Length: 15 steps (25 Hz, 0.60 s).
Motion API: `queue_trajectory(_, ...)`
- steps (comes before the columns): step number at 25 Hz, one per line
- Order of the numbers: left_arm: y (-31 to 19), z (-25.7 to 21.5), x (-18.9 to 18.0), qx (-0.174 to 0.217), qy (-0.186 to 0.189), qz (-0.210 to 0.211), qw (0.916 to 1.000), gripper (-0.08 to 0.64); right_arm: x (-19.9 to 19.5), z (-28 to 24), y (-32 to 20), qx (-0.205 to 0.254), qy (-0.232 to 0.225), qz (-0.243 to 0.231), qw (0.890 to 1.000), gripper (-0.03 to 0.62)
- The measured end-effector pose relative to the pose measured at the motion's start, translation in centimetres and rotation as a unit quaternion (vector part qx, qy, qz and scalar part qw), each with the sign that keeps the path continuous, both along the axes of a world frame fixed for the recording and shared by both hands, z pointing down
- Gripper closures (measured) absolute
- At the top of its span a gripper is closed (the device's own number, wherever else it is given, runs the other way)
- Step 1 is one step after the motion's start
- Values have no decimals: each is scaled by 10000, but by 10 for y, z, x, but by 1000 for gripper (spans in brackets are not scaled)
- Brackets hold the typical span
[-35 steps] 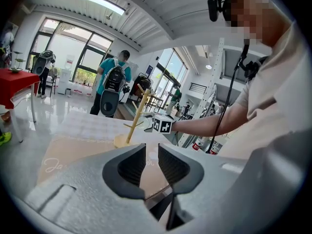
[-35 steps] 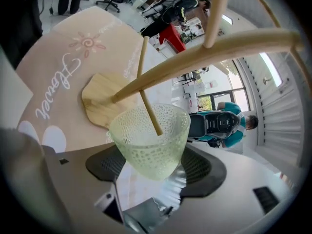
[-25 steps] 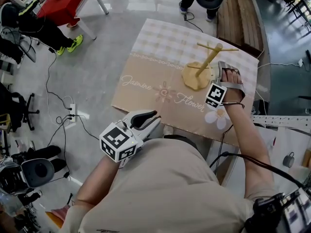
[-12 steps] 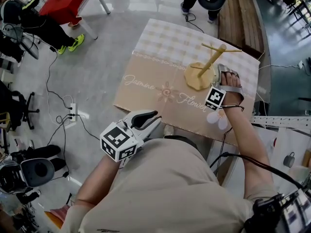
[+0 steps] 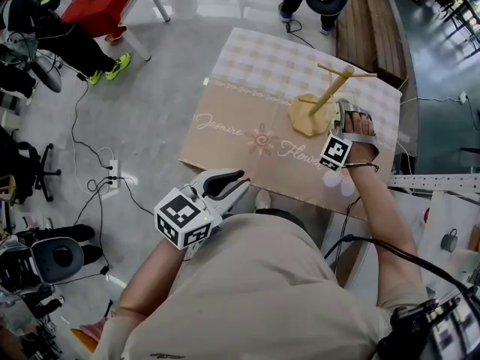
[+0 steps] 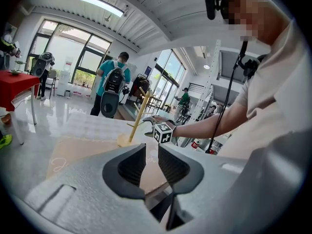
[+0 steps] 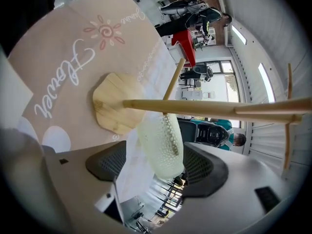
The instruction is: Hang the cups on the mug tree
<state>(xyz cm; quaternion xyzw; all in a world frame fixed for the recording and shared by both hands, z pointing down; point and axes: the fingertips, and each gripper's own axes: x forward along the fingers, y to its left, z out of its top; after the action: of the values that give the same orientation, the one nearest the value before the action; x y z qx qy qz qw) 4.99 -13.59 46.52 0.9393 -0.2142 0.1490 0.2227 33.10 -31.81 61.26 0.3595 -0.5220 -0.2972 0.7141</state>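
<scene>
The wooden mug tree (image 5: 324, 96) stands at the right of the beige flower tablecloth (image 5: 247, 111). My right gripper (image 5: 352, 111) is right beside the tree. In the right gripper view a pale, dotted, see-through cup (image 7: 161, 140) sits bottom-out over a peg of the trunk (image 7: 219, 109), above the base (image 7: 114, 104). My right gripper (image 7: 156, 155) is open around the cup, with a sliver of cloth showing between the cup and the left pad. My left gripper (image 5: 238, 181) hovers off the table's near edge; its jaws (image 6: 151, 152) stand a narrow gap apart, empty.
A red table (image 5: 105, 2) and seated people are at far left. Cables and a power strip (image 5: 112, 175) lie on the floor. A wooden bench (image 5: 371, 28) runs behind the table, and a person's feet (image 5: 300, 10) are near its far edge. An office chair (image 5: 56, 265) stands at lower left.
The head camera has drifted a little, so the table and tree sit slightly further right. Both grippers keep their places; the right one stays beside the tree.
</scene>
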Motion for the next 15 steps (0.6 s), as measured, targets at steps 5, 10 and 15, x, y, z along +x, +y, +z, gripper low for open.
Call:
queue_trajectory(5,3,-1,-9,13,14,32,10000,497,-3,-2,9,0,-67,107,9999,227)
queue_trajectory(10,7,-5,-18,41,36,106,9999,497,-7,-4,23,34,-239,267,9994,227)
queue_trajectory(15,12,-9,-28,58,53,240,9997,497,-12,-11,39,72,-420,480,9979,227)
